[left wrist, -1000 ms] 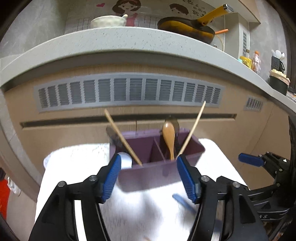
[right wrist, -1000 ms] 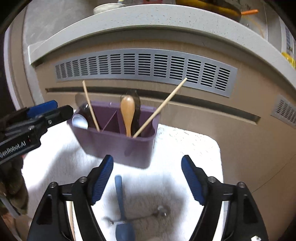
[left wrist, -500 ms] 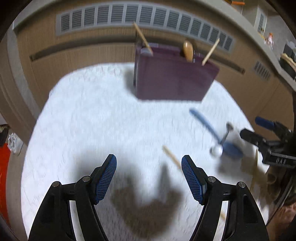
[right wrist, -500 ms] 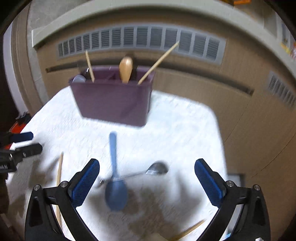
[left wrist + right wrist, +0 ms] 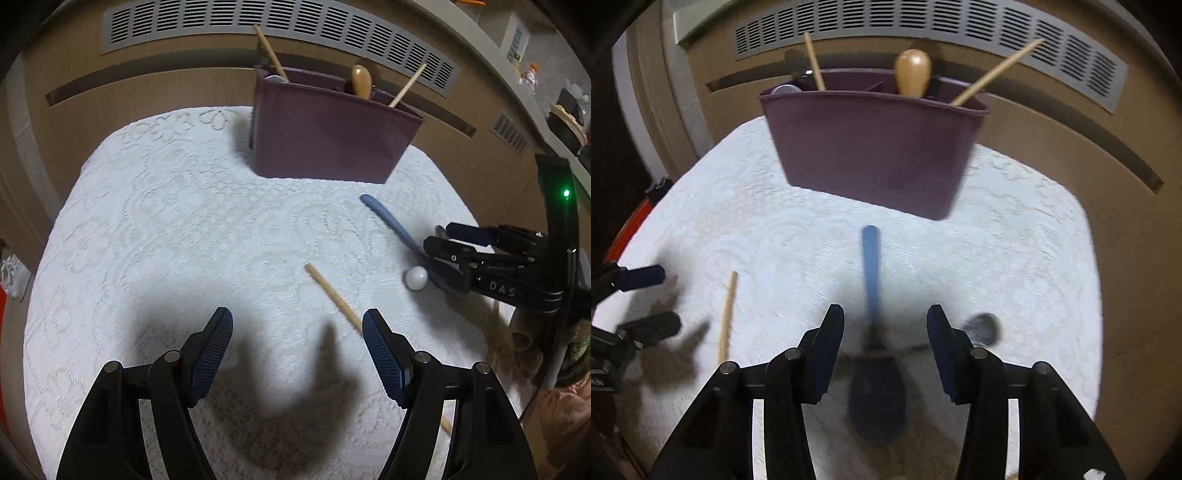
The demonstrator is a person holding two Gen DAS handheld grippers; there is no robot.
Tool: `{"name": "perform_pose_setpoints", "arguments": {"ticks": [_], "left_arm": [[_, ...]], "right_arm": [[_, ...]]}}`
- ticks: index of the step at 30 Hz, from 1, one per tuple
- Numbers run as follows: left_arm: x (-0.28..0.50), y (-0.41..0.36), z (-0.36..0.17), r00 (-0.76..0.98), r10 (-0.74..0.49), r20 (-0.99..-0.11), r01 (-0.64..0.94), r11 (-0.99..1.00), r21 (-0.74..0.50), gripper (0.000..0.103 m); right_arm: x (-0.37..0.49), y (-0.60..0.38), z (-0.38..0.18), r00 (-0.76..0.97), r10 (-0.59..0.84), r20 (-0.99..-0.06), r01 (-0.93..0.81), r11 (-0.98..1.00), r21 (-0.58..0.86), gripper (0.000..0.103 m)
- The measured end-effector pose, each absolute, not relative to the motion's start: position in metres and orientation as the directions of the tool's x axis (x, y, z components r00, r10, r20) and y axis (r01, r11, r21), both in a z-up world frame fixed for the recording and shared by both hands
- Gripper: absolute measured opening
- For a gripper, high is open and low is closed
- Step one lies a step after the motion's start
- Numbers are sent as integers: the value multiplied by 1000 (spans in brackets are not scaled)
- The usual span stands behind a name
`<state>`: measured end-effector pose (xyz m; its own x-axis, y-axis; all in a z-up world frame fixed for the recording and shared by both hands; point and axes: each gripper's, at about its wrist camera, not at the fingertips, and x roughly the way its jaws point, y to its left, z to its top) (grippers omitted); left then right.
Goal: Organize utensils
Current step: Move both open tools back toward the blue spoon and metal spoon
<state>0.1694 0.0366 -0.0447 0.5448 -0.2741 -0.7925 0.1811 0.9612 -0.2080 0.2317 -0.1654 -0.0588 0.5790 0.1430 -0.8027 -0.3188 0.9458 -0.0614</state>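
Note:
A purple utensil caddy (image 5: 328, 140) (image 5: 871, 147) stands at the far side of a white lace-covered table (image 5: 166, 229). It holds a wooden spoon (image 5: 913, 73) and two chopsticks (image 5: 995, 72). A blue spoon (image 5: 873, 291) lies on the cloth, with a metal spoon (image 5: 982, 328) crossing under it. My right gripper (image 5: 885, 325) is open, its fingers either side of the blue spoon's handle. My left gripper (image 5: 297, 325) is open above the cloth, with a loose wooden chopstick (image 5: 332, 295) near its right finger. The right gripper also shows in the left wrist view (image 5: 443, 240).
Beige cabinet fronts with grey vent grilles (image 5: 280, 22) rise behind the table under a grey countertop. A second chopstick (image 5: 727, 314) lies left of the blue spoon. The left gripper's tips (image 5: 642, 299) show at the left edge of the right wrist view.
Both grippers have pulled back from the caddy and dropped toward the cloth. The right gripper has narrowed and come down around the blue spoon's handle. The left has come near the loose chopstick.

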Motion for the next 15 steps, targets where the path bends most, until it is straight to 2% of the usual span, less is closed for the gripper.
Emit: {"name": "perform_pose_setpoints", "arguments": {"ticks": [5,8,12,15], "left_arm": [[183,19,-44,535,-306,-787,198,951,-235,73],[183,14,-44,532,-311,-787,213,949,-231,73],[181,20,-47,529,-282,-800,199,958,-207,73],[182,35,-51,531,-265,-805,156,964,-214,75]], "right_arm": [[239,-196,-71,557,89,-826,-139,990,12,46],[245,-205,-73,551,114,-827,-69,994,91,51],[247,-191,-72,543,158,-825,-113,987,115,52],[234,-172,-65,569,180,-802,-196,977,81,52]]}}
